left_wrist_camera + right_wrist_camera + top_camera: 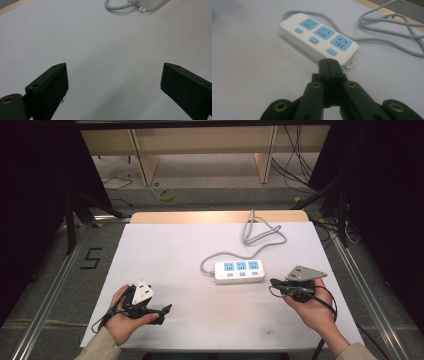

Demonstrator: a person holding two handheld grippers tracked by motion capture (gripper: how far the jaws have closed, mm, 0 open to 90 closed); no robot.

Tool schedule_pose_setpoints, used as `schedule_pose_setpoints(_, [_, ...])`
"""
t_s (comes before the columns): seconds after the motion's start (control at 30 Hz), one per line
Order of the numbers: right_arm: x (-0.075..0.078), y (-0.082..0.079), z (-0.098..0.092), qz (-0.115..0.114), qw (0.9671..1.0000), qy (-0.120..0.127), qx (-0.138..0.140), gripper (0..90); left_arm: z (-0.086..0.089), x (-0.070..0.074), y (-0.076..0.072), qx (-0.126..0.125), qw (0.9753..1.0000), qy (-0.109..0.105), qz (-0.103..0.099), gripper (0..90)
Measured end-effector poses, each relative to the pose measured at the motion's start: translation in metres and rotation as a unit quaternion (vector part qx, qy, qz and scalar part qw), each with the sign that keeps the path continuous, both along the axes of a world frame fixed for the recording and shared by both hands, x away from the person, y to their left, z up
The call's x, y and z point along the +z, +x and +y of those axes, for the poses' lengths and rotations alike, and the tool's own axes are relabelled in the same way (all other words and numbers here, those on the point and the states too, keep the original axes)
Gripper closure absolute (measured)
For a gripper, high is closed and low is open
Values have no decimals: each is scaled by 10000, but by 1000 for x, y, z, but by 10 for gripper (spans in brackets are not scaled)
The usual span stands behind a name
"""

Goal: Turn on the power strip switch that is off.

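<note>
Fingers of the right gripper (329, 62) are clenched together, empty, tips just short of the power strip (240, 270). Left gripper (159, 312) fingers are spread wide over the bare surface (165, 255), holding nothing. Strip lies right of centre on the white surface, three blue sockets up, grey cord (260, 236) looping toward the far edge. Beyond: floor cables (295, 165), wooden frame legs (142, 160), dark curtains at both sides.

You have one power strip (240, 270) at twelve o'clock, with three blue sockets, three blue switches, one grey cord (262, 234), and two grippers.
</note>
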State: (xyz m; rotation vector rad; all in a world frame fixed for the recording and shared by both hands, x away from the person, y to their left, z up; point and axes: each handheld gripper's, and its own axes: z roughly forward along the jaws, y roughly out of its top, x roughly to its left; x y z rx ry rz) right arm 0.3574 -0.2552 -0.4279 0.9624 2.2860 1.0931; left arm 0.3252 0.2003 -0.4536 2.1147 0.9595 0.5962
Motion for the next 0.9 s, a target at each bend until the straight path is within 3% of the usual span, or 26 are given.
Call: schedule_pose_setpoints(0.9, [4,14,17,22,9999,-63,97,900,-1,0,0,-53,10000,6,-4,78])
